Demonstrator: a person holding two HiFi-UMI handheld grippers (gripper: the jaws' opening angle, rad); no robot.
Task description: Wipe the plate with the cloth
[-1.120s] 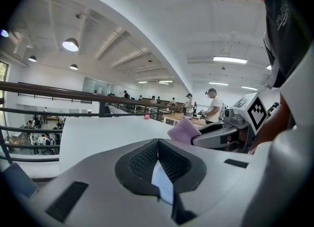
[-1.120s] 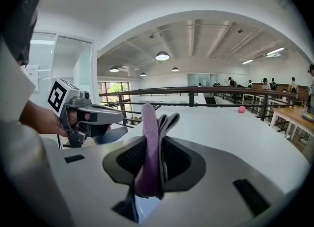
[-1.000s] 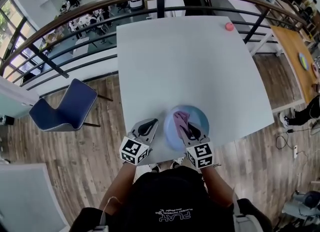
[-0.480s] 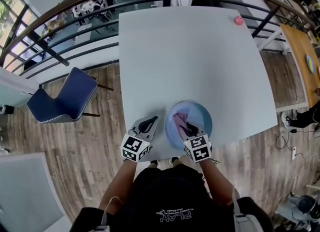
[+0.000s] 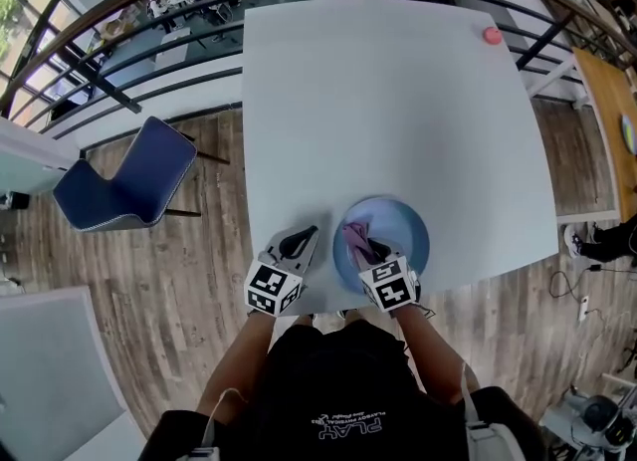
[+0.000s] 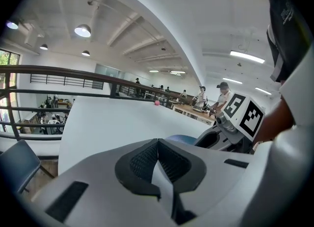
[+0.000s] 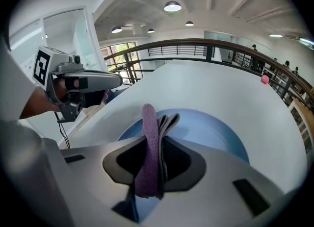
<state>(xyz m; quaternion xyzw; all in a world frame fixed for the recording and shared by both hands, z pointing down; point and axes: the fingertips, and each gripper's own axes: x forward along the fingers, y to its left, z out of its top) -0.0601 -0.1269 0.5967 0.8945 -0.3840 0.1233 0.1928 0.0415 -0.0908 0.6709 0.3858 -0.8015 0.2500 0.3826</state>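
A light blue plate (image 5: pixel 403 225) lies on the white table (image 5: pixel 398 101) near its front edge, seen also in the right gripper view as the plate (image 7: pixel 206 130). My right gripper (image 5: pixel 370 248) is shut on a folded purple cloth (image 5: pixel 355 238), and the cloth (image 7: pixel 150 142) stands upright between the jaws over the plate's left part. My left gripper (image 5: pixel 296 244) is to the left of the plate at the table's front left corner, shut with nothing in it. The left gripper view shows the left gripper (image 6: pixel 158 158) shut, with the plate's rim (image 6: pixel 184 138) just behind it.
A small pink ball (image 5: pixel 492 36) sits near the far right corner of the table. A blue chair (image 5: pixel 124 182) stands on the wood floor to the left. A dark railing (image 5: pixel 179 6) runs behind the table.
The head view has shifted a little, so table and plate sit lower and further right. The right gripper with the cloth stays over the plate's left part; the left gripper keeps its place.
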